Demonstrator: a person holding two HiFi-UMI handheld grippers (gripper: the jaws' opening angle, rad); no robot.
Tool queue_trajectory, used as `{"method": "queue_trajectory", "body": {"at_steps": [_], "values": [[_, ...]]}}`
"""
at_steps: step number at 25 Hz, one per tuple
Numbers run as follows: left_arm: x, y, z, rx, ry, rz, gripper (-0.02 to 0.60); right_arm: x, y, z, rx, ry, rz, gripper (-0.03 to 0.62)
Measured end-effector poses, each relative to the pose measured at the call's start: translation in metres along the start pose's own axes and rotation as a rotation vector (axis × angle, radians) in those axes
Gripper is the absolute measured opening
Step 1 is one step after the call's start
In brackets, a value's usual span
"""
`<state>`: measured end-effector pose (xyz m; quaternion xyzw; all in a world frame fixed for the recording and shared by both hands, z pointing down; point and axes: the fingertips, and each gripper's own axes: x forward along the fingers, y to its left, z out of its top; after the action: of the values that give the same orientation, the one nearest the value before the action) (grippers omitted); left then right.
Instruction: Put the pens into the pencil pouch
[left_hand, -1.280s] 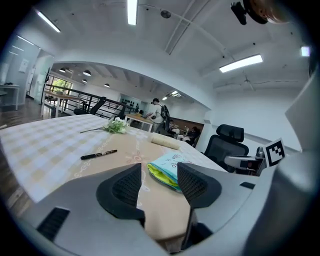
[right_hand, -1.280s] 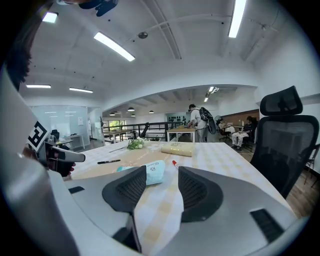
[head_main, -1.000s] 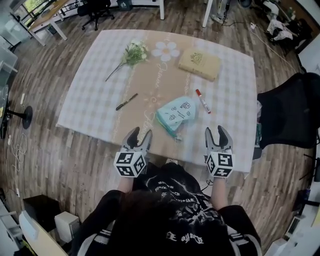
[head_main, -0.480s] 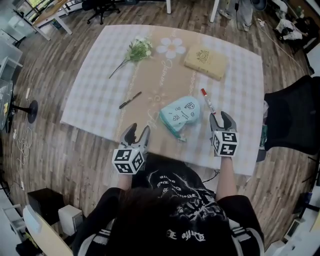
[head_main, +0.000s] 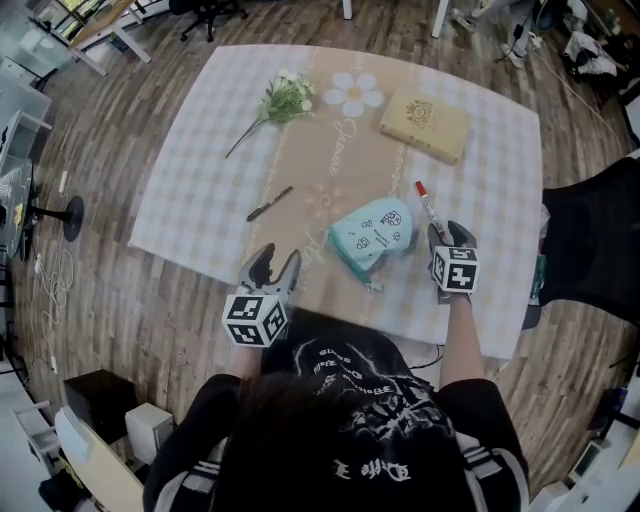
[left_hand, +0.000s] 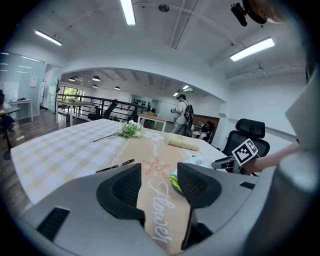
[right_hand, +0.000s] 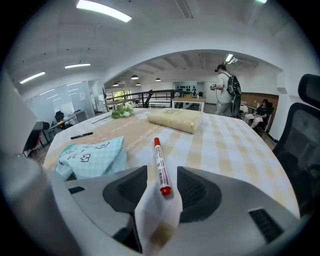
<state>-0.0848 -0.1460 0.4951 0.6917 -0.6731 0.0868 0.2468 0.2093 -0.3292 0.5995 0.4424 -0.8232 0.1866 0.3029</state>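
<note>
A white marker with red ends (head_main: 430, 208) lies on the checked cloth right of the light-blue pencil pouch (head_main: 372, 235). My right gripper (head_main: 452, 236) is low over the table at the marker's near end. In the right gripper view that end (right_hand: 163, 186) lies between the jaws, which are closing, with the pads clear of it. The pouch (right_hand: 92, 154) is to its left there. A black pen (head_main: 269, 203) lies left of the pouch. My left gripper (head_main: 272, 263) hangs open and empty at the table's near edge, with the black pen (left_hand: 115, 165) ahead of it.
A flower sprig (head_main: 280, 103) and a tan book (head_main: 425, 125) lie at the far side of the table (head_main: 190, 190). A black office chair (head_main: 595, 250) stands close to the right edge. A person (left_hand: 182, 114) stands far behind the table.
My right gripper has gone forward and down from the table's near edge to the marker's near end. The left gripper has shifted a little along the near edge.
</note>
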Motion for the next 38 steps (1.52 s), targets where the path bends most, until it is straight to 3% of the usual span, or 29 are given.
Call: {"method": "queue_trajectory", "body": {"at_steps": [7,10,12,21,32,38], "values": [[0.006,0.003,-0.008,0.020,0.034,-0.008,0.224,0.022,-0.003,-0.010,-0.036,0.072,0.020,0.185],[0.007,0.005,-0.010,0.016,0.041,-0.011,0.224,0.023,0.003,-0.011,-0.065,0.081,0.049,0.148],[0.008,0.004,-0.009,0.020,0.044,-0.022,0.224,0.023,0.006,-0.011,-0.073,0.089,0.063,0.090],[0.008,-0.007,-0.010,0.093,0.054,-0.097,0.220,0.023,0.005,-0.011,-0.047,0.094,0.062,0.078],[0.031,-0.033,-0.002,0.391,0.103,-0.275,0.219,-0.023,0.019,-0.011,0.072,0.028,0.027,0.078],[0.047,-0.044,-0.013,0.729,0.181,-0.405,0.219,-0.053,0.029,-0.015,0.142,0.003,0.035,0.078]]}}
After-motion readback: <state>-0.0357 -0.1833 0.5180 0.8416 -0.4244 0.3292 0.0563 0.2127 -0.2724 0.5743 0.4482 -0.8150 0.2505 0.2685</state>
